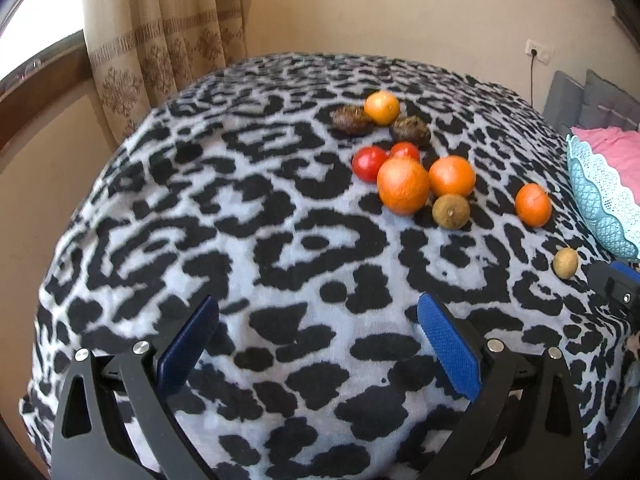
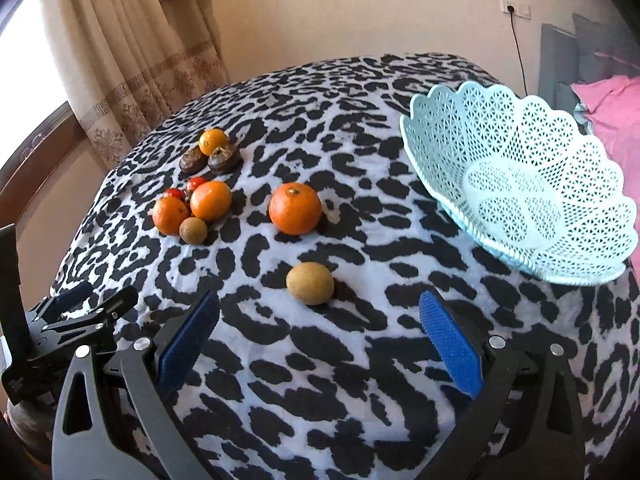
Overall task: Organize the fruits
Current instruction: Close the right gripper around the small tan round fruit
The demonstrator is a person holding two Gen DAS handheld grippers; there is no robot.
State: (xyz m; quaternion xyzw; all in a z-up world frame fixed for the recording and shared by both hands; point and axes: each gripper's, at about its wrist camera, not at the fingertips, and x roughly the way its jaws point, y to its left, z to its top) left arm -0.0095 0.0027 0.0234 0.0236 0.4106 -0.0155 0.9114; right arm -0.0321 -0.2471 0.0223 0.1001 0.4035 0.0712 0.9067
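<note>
Both tongs wide, empty, low over blanket [image 2: 320, 360]: right tongs [image 2: 320, 320] nr brown fruit [image 2: 310, 283], left tongs [image 1: 318, 320] beside.

Bare patterned blanket [image 2: 320, 360] lies open before the tan fruit [image 2: 310, 283]; the basket [image 2: 520, 184] blocks the right, clustered oranges [image 2: 192, 208] the left.

Fruits [image 2: 295, 209] lie scattered on the blanket beside the empty basket [image 2: 520, 184].

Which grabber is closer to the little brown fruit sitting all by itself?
Right. The brown fruit lies just ahead of the open right gripper, between its fingers' line. The left gripper sits farther off, with the fruit away to its right.
</note>
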